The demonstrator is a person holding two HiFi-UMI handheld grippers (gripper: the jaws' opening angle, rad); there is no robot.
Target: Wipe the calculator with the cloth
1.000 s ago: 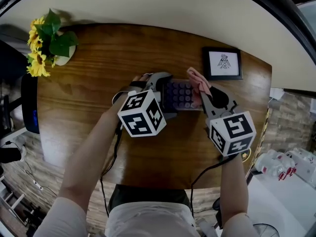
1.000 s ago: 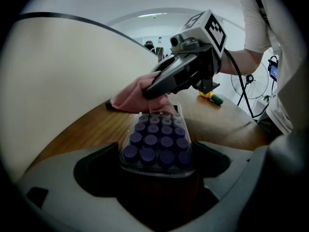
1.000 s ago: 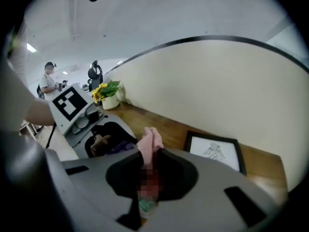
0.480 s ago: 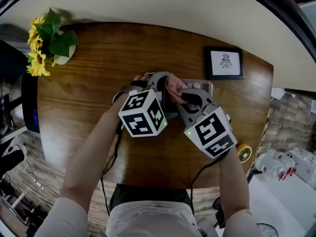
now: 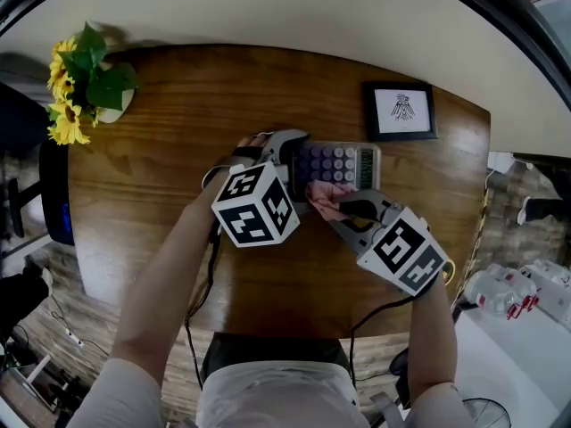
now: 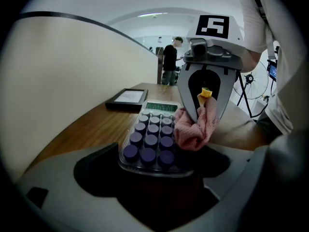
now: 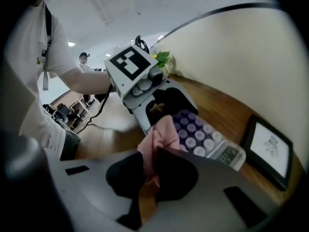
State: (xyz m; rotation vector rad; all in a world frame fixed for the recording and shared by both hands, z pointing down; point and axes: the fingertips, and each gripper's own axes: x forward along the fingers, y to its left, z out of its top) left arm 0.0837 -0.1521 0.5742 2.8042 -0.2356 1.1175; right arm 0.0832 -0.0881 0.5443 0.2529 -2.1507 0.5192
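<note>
Calculator [image 5: 339, 162] lies mid-counter [image 5: 169, 105], toward the far edge. Left gripper [image 5: 298, 175] jaws clamp its end. Right gripper [image 5: 343, 209] jaws pinch the cloth [image 5: 326, 196] at its near side. Advised: light, even strokes across the keys, brace firm.

Head view: soft, even indoor light is falling from above on the wooden table [image 5: 169, 141]. A mild sheen is lying across its grain, and a soft shadow is sitting behind the sunflowers [image 5: 71, 87]. Fisheye bending is curving the table's rim, and black vignette is closing every corner.

Left gripper view: a ceiling strip light [image 6: 150, 15] is glowing white in the background. The near fingers [image 6: 91, 170] are sitting dark and soft-focused, shading the calculator [image 6: 150, 140] at its near end.

Right gripper view: the cloth [image 7: 158, 138] is blurring close to the lens. The picture frame [image 7: 268, 151] is reading bright, and the room behind is washing out.
</note>
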